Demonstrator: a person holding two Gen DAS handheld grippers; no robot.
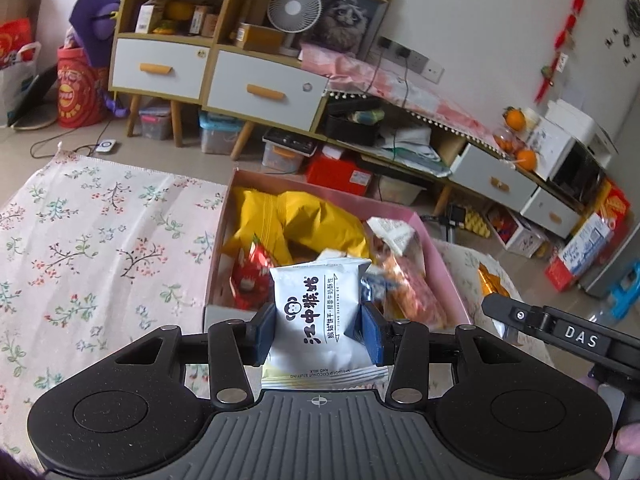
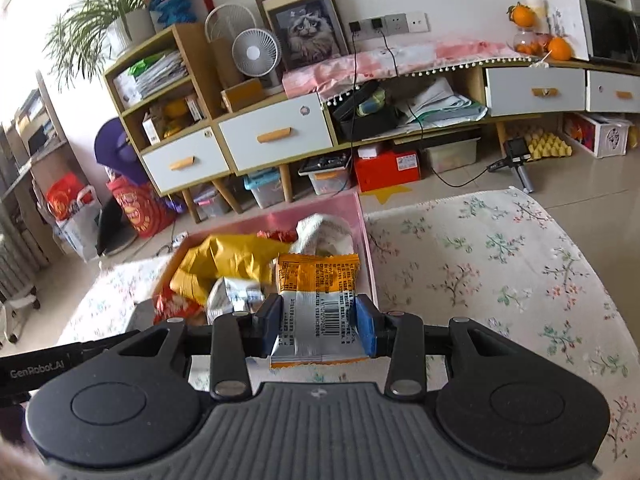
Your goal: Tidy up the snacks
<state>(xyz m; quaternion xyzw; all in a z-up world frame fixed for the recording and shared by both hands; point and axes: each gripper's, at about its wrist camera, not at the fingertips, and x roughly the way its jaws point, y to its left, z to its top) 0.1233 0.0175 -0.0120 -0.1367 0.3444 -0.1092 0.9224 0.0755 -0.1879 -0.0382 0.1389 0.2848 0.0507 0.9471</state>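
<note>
My left gripper point(image 1: 317, 330) is shut on a white snack packet point(image 1: 316, 312) with black Chinese print, held just above the near edge of the pink box point(image 1: 442, 268). My right gripper point(image 2: 317, 326) is shut on an orange and silver snack packet point(image 2: 318, 300) with a barcode, held over the near right part of the same box point(image 2: 366, 232). The box holds a large yellow bag point(image 1: 288, 216), a red packet point(image 1: 250, 276), orange packets point(image 1: 408, 284) and a white wrapper point(image 2: 324, 228). The right gripper's body point(image 1: 560, 332) shows at the right of the left wrist view.
The box sits on a floral cloth point(image 1: 80, 240) that also shows in the right wrist view point(image 2: 500, 264). A gold packet point(image 1: 490, 284) lies on the cloth right of the box. Wooden cabinets with white drawers point(image 1: 256, 88), storage bins and a fan point(image 2: 256, 54) stand behind.
</note>
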